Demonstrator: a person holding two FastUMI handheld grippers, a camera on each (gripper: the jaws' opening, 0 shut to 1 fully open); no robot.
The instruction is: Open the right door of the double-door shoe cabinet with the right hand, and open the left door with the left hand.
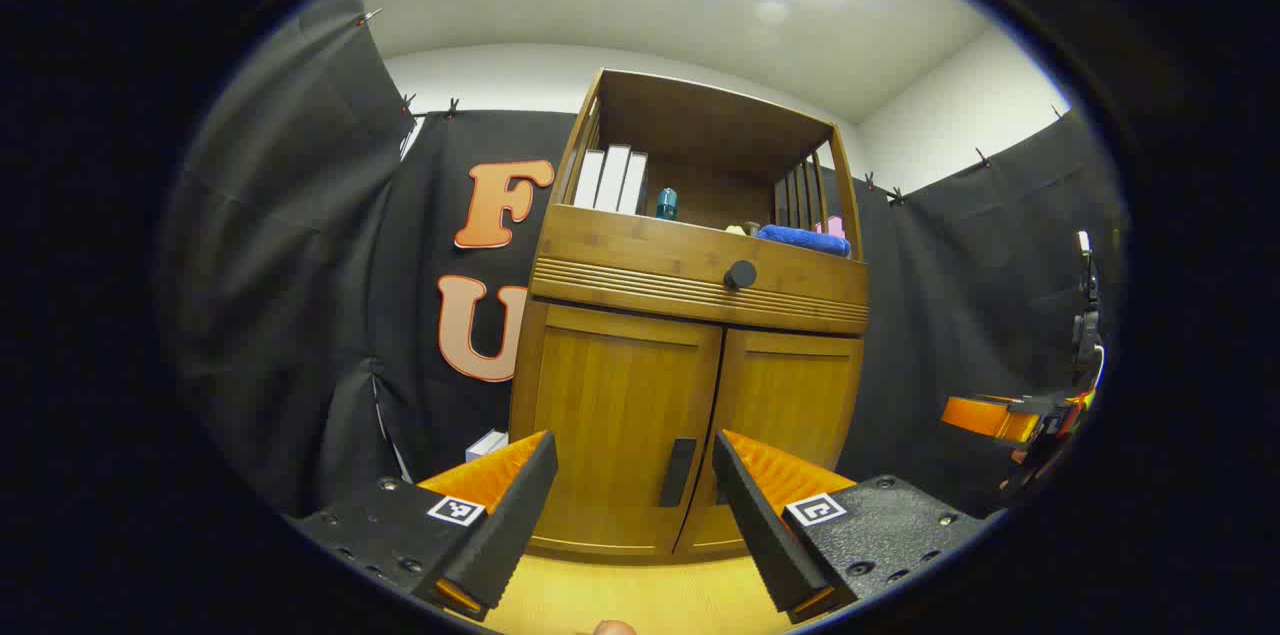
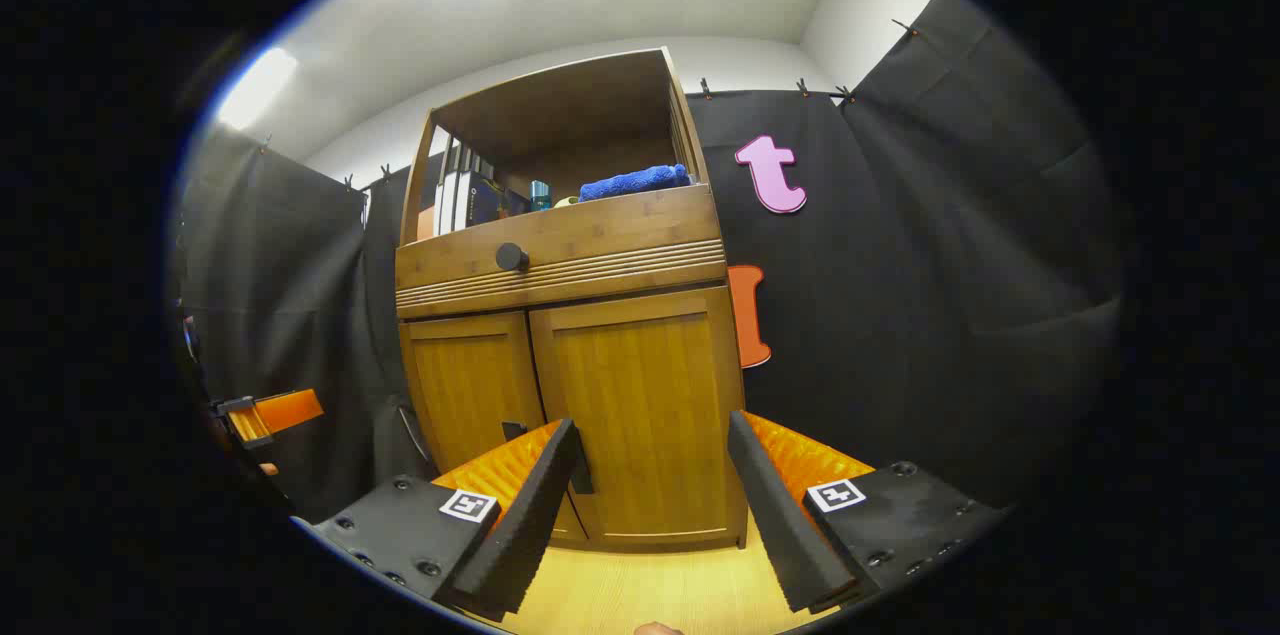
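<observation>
While both doors are seen closed, nothing of the task can be judged done. The shoe cabinet [image 1: 690,315] is stood on the yellow floor [image 1: 640,595] against the booth wall. Its left door [image 1: 620,425] and right door [image 2: 640,415] are flush. The left tool [image 1: 635,505] and right tool [image 2: 655,505] are held apart and empty, short of the dark handles [image 1: 678,472]; both pulls are left.
</observation>
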